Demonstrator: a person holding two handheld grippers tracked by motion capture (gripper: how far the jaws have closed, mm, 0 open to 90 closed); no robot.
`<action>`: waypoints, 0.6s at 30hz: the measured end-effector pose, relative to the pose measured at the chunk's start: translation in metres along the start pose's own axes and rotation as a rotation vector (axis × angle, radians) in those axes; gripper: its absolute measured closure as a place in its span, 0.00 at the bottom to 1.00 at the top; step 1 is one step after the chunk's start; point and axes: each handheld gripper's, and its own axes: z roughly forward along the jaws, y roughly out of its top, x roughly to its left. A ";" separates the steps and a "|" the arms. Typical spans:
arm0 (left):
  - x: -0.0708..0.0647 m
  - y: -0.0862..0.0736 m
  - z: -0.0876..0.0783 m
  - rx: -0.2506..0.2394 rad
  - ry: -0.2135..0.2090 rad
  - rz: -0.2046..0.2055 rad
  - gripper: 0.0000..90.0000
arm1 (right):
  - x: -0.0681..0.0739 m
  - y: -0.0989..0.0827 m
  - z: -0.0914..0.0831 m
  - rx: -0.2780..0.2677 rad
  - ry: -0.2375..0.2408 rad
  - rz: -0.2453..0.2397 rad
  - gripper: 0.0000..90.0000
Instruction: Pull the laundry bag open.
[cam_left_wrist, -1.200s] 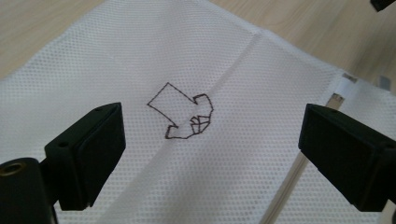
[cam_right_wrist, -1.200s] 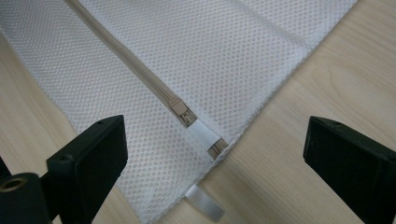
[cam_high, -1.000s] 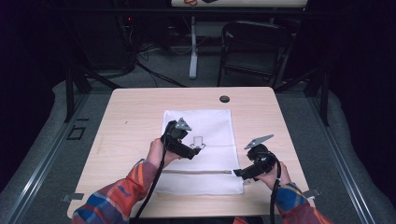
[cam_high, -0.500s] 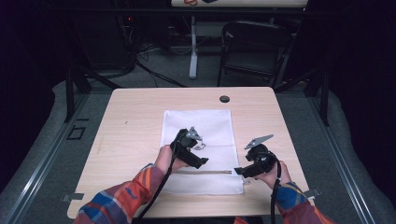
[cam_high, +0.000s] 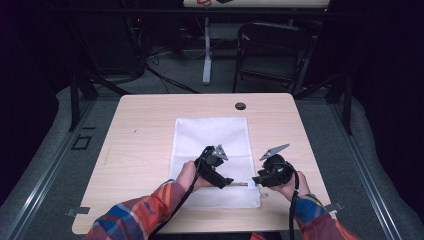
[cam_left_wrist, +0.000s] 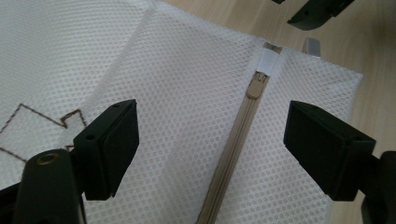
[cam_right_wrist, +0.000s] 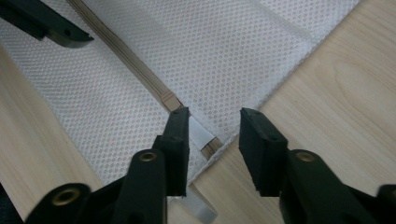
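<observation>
Mesh bag lay centre-low on table; right tool, jaws just narrowed, unclenched astride the seam corner, left tool released over zip; mesh snagging was feared.

No readable text, label, brand, number or sign anywhere, neither on the white mesh bag with its beige zipper, nor on the wooden table.

One mesh bag, two tongs
</observation>
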 end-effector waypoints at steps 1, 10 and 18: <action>-0.001 0.001 0.002 0.000 -0.012 0.001 0.23 | 0.000 0.000 0.001 0.003 0.007 -0.001 0.76; -0.013 0.010 0.023 0.011 -0.083 0.060 0.46 | 0.001 0.001 0.015 0.038 0.021 -0.019 0.97; -0.023 0.015 0.043 0.025 -0.099 0.115 0.71 | 0.002 0.000 0.028 0.078 0.024 -0.031 1.00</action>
